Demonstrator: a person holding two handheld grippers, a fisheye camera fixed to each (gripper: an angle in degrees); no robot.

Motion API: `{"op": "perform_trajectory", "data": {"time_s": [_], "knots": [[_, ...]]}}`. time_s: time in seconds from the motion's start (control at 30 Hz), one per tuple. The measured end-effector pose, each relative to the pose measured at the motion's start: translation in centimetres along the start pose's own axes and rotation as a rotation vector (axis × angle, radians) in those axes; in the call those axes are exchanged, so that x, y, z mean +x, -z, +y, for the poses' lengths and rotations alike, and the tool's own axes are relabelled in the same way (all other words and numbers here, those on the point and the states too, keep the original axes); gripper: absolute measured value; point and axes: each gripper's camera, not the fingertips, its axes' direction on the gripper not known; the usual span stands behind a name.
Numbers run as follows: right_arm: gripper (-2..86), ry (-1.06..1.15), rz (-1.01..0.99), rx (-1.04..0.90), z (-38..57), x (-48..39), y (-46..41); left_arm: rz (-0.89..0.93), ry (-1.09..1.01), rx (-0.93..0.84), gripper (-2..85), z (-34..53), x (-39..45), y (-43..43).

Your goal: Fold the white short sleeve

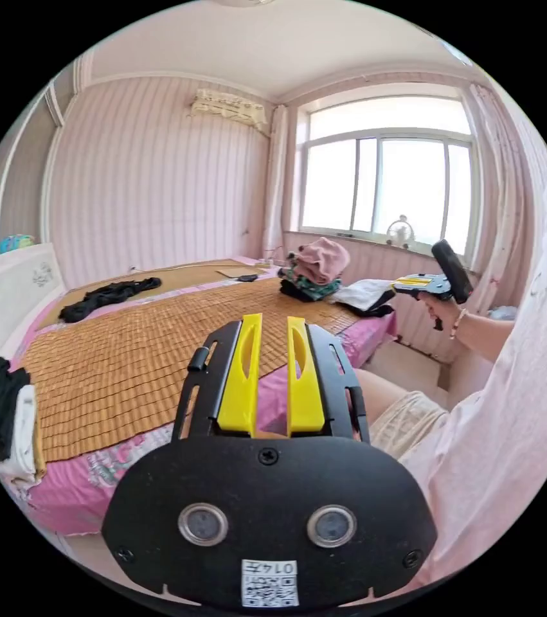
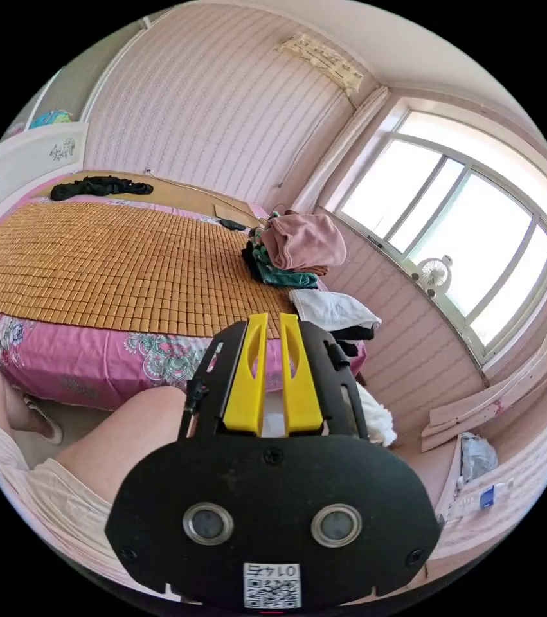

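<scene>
The white short sleeve (image 1: 366, 292) (image 2: 331, 310) lies crumpled on a black garment at the corner of the bed nearest the window. My left gripper (image 1: 272, 321) hovers over the near edge of the bed, its yellow jaws nearly together with nothing between them. In the left gripper view a hand holds my right gripper (image 1: 398, 283) just to the right of the white garment, its jaws pointing at it. In the right gripper view that gripper (image 2: 274, 318) sits just short of the garment, jaws a thin slit apart and empty.
A bamboo mat (image 1: 125, 360) covers the pink bed. A clothes pile topped by a pink piece (image 1: 317, 260) (image 2: 299, 241) sits beside the white garment. A black garment (image 1: 109, 297) lies at the far side. A black and white stack (image 1: 3, 418) lies left. White cloth (image 2: 376, 418) is on the floor.
</scene>
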Motion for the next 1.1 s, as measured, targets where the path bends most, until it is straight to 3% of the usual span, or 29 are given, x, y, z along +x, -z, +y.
{"op": "perform_trajectory", "data": {"time_s": [0.13,0.23,0.4,0.53,0.7,0.9,1.0,1.1], "knots": [[6.3,-0.100,-0.041,-0.085,4.6,6.5,-1.6,0.148,-0.150,-0.058,8.7,-3.0,8.4,-8.7],[6.6,-0.103,-0.054,-0.125,6.1,10.0,-3.1,0.242,-0.151,-0.103,8.9,-4.8,12.0,-14.5],[8.4,-0.177,-0.130,-0.146,4.9,16.0,-6.1,0.225,-0.232,-0.207,9.1,-7.2,15.9,-24.2],[10.8,-0.250,-0.109,-0.049,0.9,21.4,-8.9,0.220,-0.307,-0.260,9.3,-9.7,17.5,-33.6],[12.4,-0.135,-0.198,0.002,-7.6,24.7,-15.6,0.229,-0.321,-0.352,9.5,-12.7,17.7,-47.6],[15.4,0.038,-0.228,-0.205,-17.7,25.7,-29.4,0.255,-0.329,-0.450,9.8,-14.9,19.6,-63.8],[12.9,0.049,-0.195,-0.351,-18.7,27.3,-35.6,0.292,-0.303,-0.493,9.9,-15.4,20.7,-69.9],[4.7,0.027,-0.216,-0.240,-18.3,31.5,-34.1,0.317,-0.308,-0.502,10.0,-15.5,21.8,-74.1]]}}
